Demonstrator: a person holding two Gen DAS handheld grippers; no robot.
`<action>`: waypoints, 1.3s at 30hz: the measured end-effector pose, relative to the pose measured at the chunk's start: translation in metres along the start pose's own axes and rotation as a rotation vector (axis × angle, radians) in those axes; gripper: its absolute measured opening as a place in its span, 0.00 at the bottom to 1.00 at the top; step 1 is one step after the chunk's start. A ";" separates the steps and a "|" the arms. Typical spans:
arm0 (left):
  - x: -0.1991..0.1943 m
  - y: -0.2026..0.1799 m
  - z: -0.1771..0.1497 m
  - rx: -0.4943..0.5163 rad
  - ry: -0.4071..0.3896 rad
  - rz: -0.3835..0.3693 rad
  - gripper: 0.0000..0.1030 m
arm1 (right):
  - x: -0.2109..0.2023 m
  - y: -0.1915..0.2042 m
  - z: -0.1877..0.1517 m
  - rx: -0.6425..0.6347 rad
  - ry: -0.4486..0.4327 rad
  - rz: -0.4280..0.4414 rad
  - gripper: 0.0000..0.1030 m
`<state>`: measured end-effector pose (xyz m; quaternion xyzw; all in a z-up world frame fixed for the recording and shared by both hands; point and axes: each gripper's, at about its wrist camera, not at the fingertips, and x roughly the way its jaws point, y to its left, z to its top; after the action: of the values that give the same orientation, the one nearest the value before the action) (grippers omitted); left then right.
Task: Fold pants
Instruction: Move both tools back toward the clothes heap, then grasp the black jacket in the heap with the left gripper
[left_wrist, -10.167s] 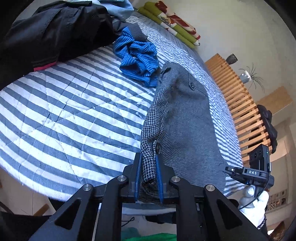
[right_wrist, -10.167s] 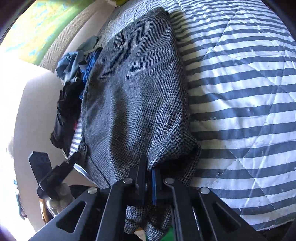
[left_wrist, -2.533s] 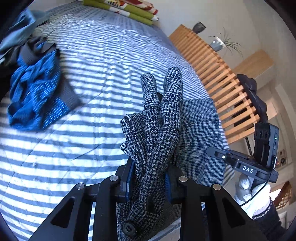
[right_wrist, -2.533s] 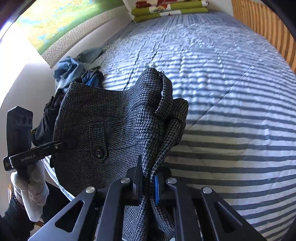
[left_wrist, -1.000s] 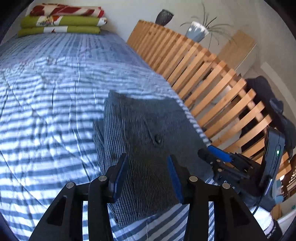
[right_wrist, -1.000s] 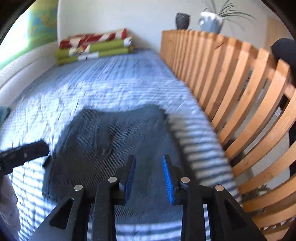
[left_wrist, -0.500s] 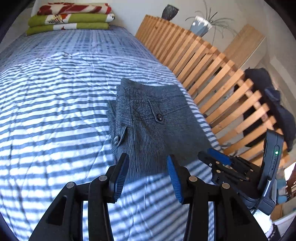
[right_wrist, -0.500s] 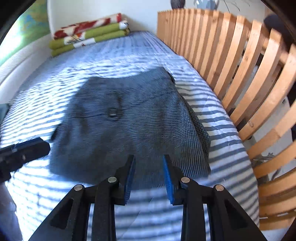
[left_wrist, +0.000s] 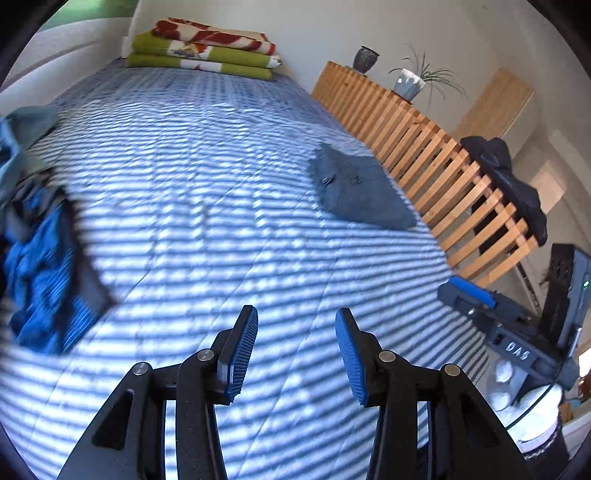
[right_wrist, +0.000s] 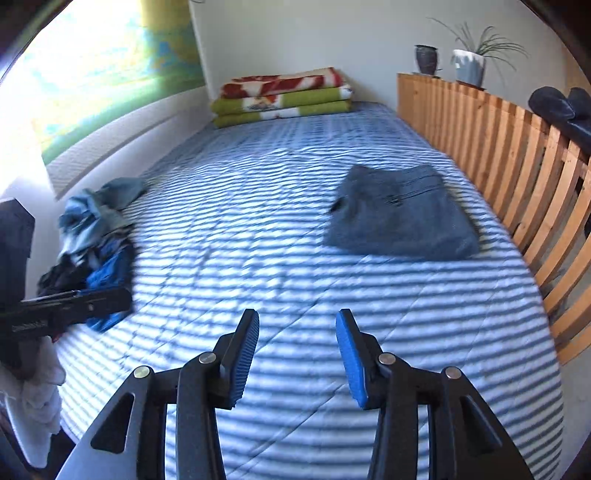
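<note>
In the left wrist view the left gripper sits at the bottom centre, its blue-padded fingers spread wide with only striped bedding between them. In the right wrist view the right gripper also holds nothing; its fingers have just been opening and stand wide apart over the quilt. The right gripper also shows at the right edge of the left view, and the left gripper at the left edge of the right view, each held in a white-gloved hand.

Beyond the fingers spreads the blue-and-white striped bed. The folded grey pants lie flat on it in the upper right of both views, well apart from both grippers and near the wooden slatted rail. A heap of blue and dark clothes lies at the left edge of the bed. Folded green and red blankets are stacked at the far end, against the wall. A potted plant and a dark vase stand on top of the rail, and a dark garment is draped over it.
</note>
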<state>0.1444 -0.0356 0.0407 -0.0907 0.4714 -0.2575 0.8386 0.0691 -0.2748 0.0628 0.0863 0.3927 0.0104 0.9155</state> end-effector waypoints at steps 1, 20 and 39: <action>-0.011 0.008 -0.015 0.000 -0.001 0.024 0.46 | -0.005 0.016 -0.011 -0.008 0.001 0.012 0.39; -0.148 0.150 -0.161 -0.262 -0.085 0.224 0.47 | -0.038 0.141 -0.109 0.017 0.052 0.145 0.40; -0.187 0.317 -0.070 -0.441 -0.182 0.460 0.78 | -0.012 0.144 -0.106 0.013 0.099 0.113 0.40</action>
<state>0.1166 0.3370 0.0165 -0.1840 0.4472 0.0560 0.8735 -0.0088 -0.1176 0.0232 0.1135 0.4321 0.0638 0.8924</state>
